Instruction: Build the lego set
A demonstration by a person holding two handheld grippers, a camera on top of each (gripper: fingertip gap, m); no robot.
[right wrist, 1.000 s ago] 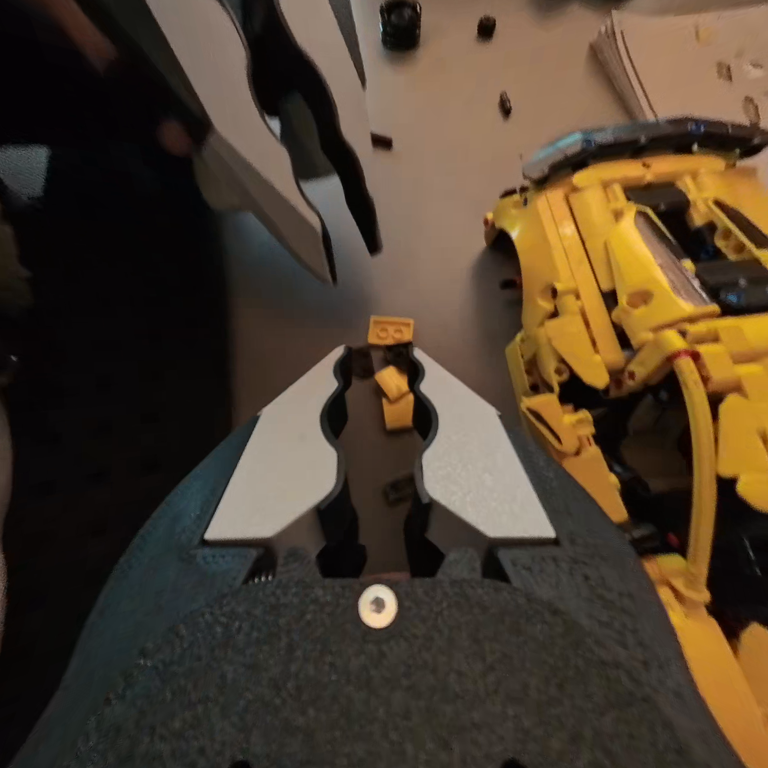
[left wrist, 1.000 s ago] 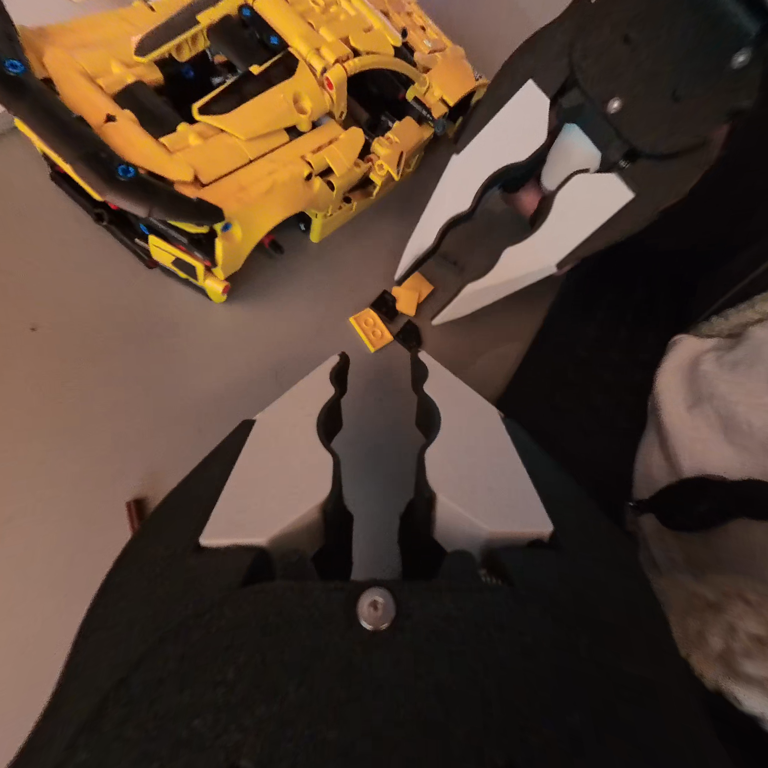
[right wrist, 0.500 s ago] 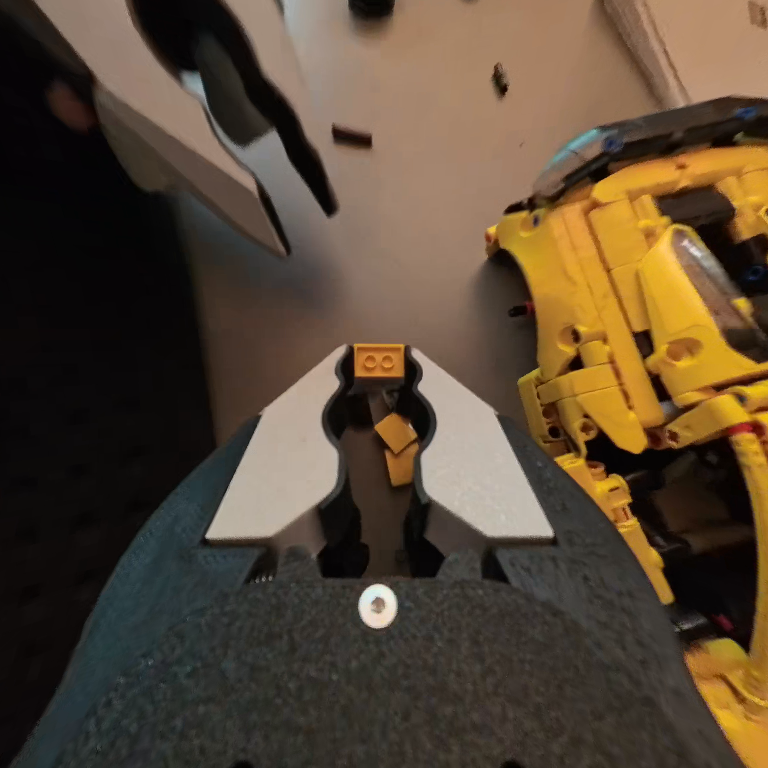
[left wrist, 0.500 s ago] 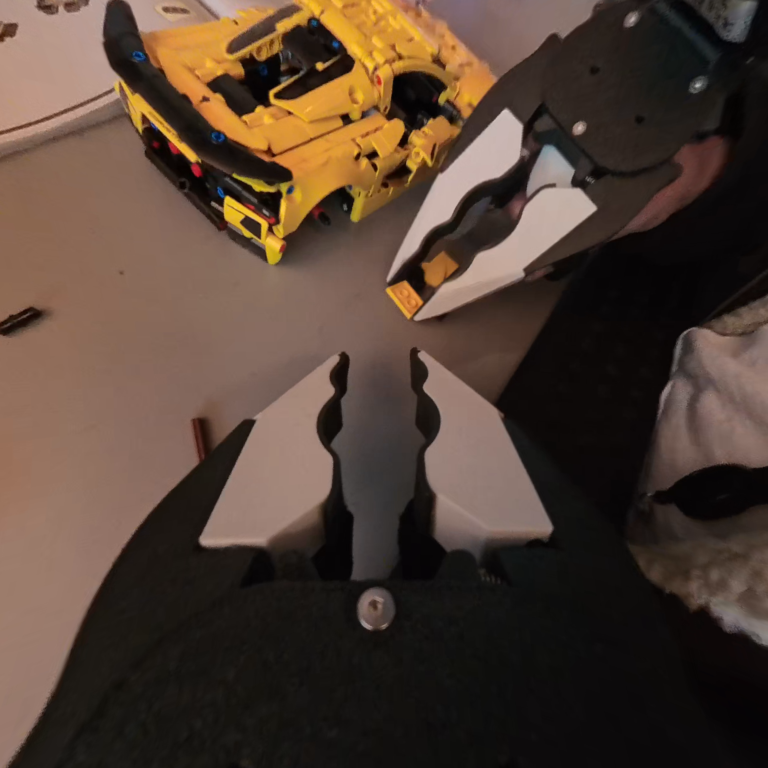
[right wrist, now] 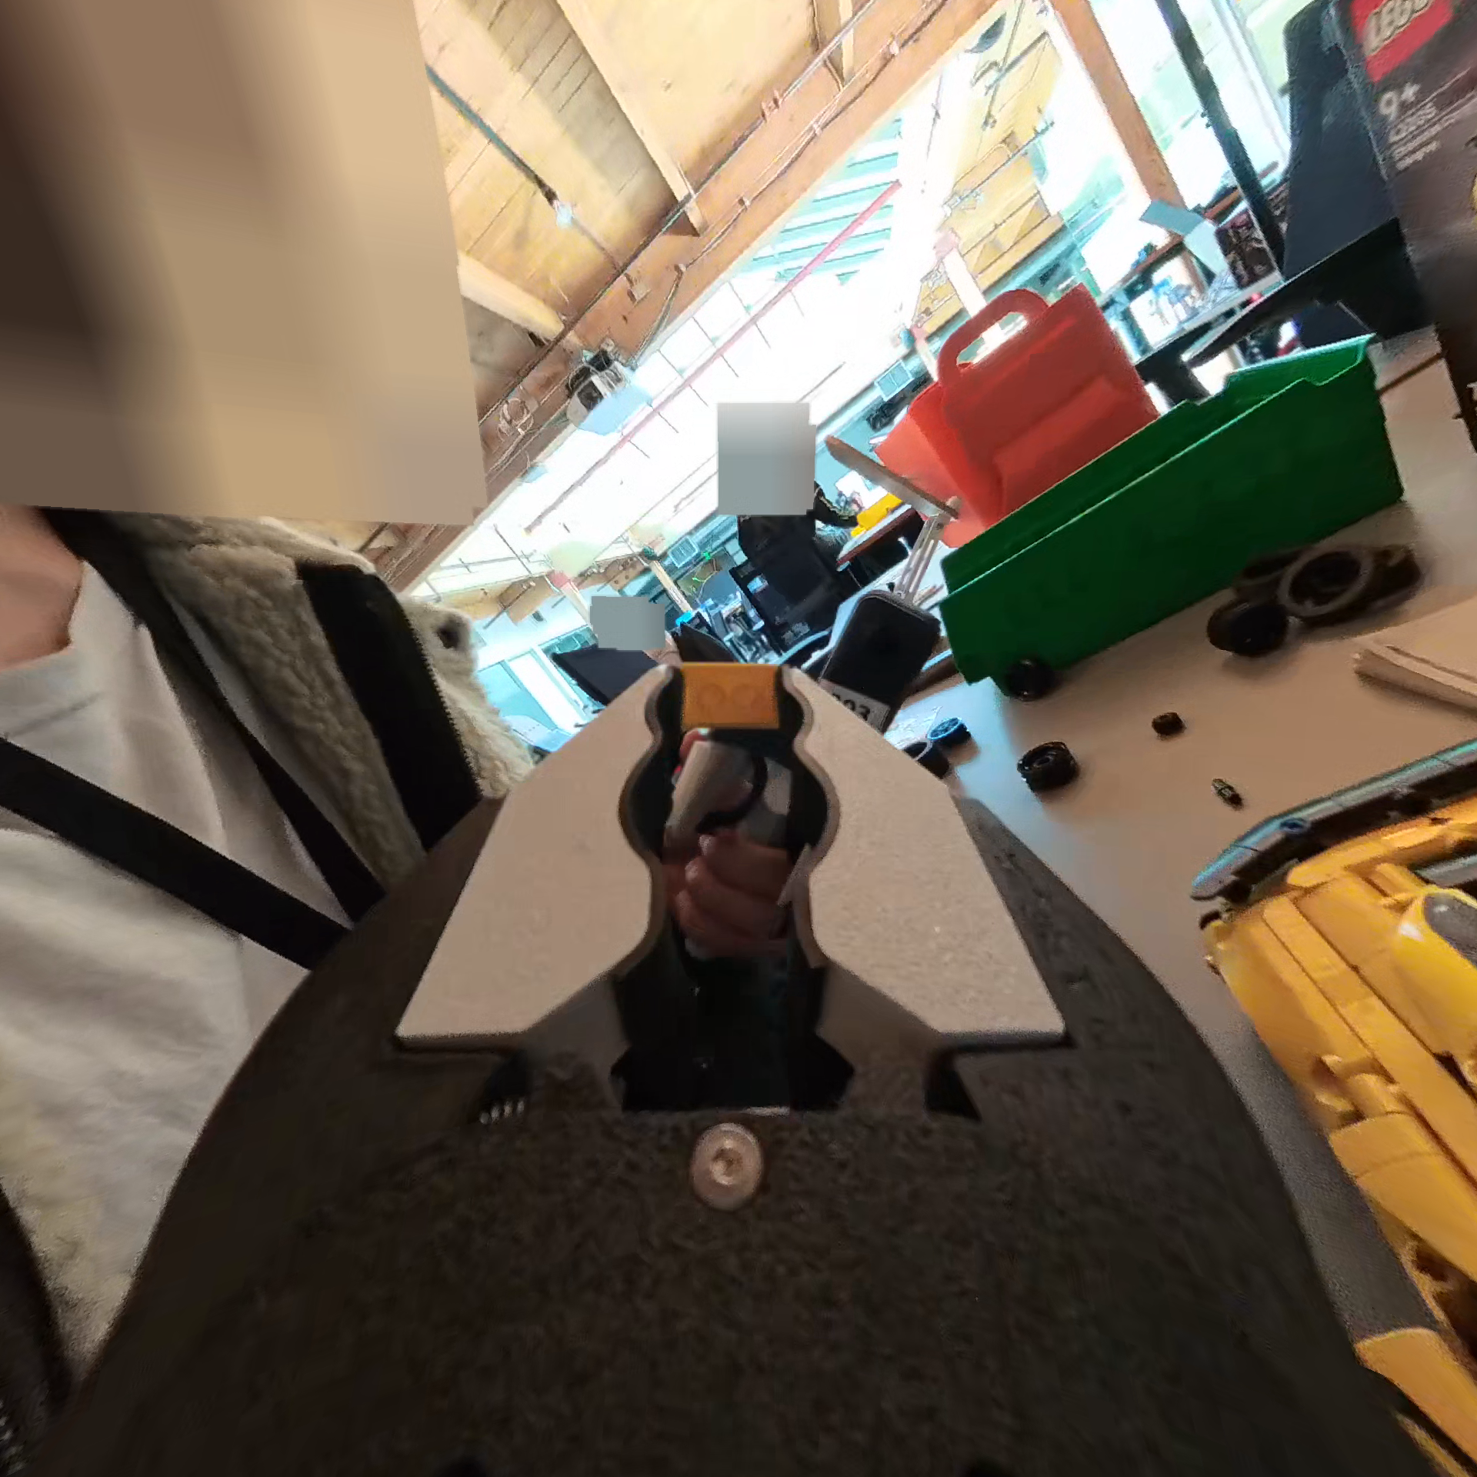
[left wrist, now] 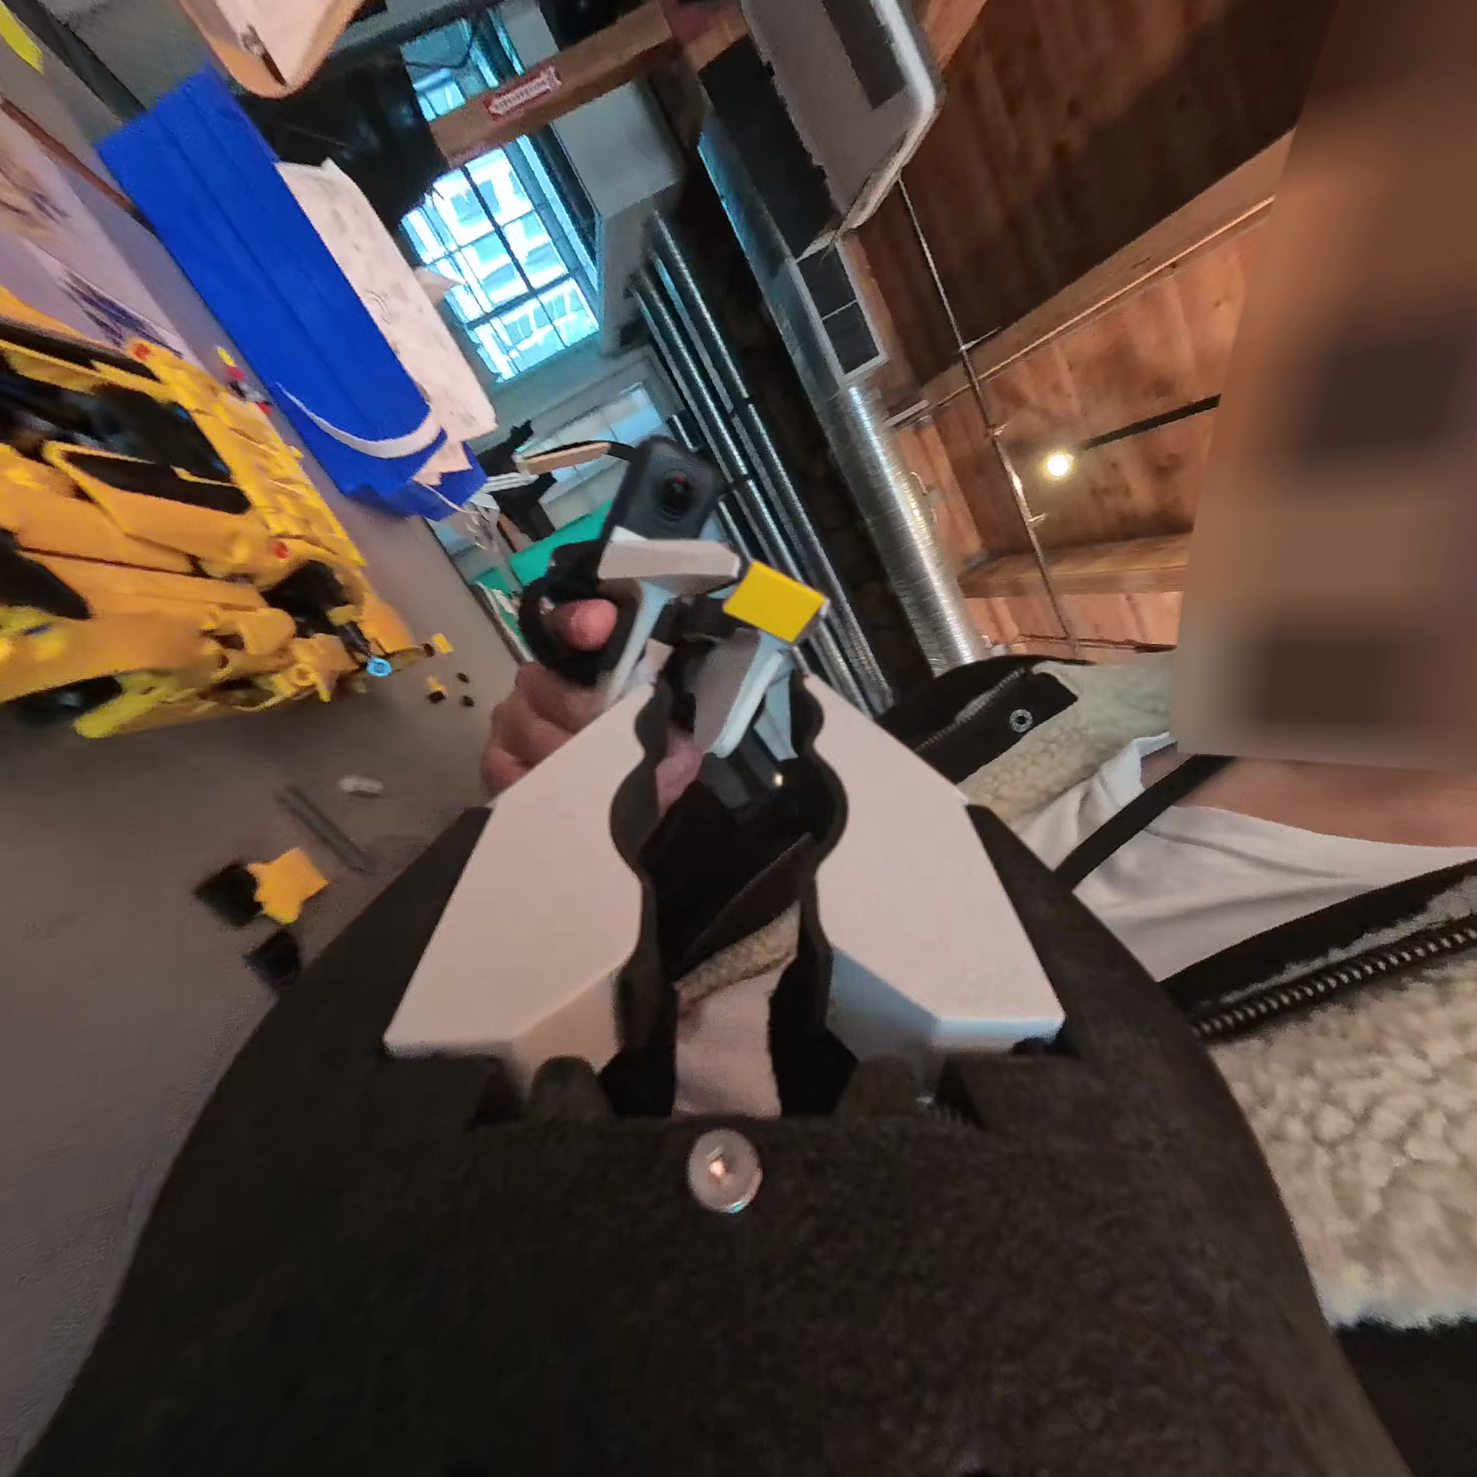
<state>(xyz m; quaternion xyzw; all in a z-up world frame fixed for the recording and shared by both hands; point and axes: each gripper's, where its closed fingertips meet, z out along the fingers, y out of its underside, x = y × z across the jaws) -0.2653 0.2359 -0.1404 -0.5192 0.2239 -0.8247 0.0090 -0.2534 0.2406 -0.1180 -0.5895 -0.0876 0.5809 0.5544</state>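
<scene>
My right gripper (right wrist: 729, 679) is shut on a small yellow two-stud plate (right wrist: 729, 697), held at the fingertips in the air in front of a person's chest. In the left wrist view the right gripper (left wrist: 719, 631) and the plate (left wrist: 771, 611) show just past my left gripper (left wrist: 723, 703), which is open and empty and points at them. The yellow Lego car (left wrist: 160, 575) stands on the grey table (left wrist: 120, 1039); it also shows in the right wrist view (right wrist: 1359, 999). Loose yellow and black pieces (left wrist: 272, 883) lie on the table.
A green bin (right wrist: 1159, 551) with a red bag (right wrist: 1031, 400) stands at the back of the table. Black wheels (right wrist: 1319, 591) and small black parts (right wrist: 1047, 763) lie near it. A booklet (right wrist: 1423, 663) and a dark set box (right wrist: 1423, 160) are at the right. More small pieces (left wrist: 439, 687) lie by the car. Only a small space, under 4 cm, lies between the two pairs of fingers.
Both grippers have risen off the table and turned to face each other. The right gripper has lifted the yellow plate it closed on. The left gripper stays open.
</scene>
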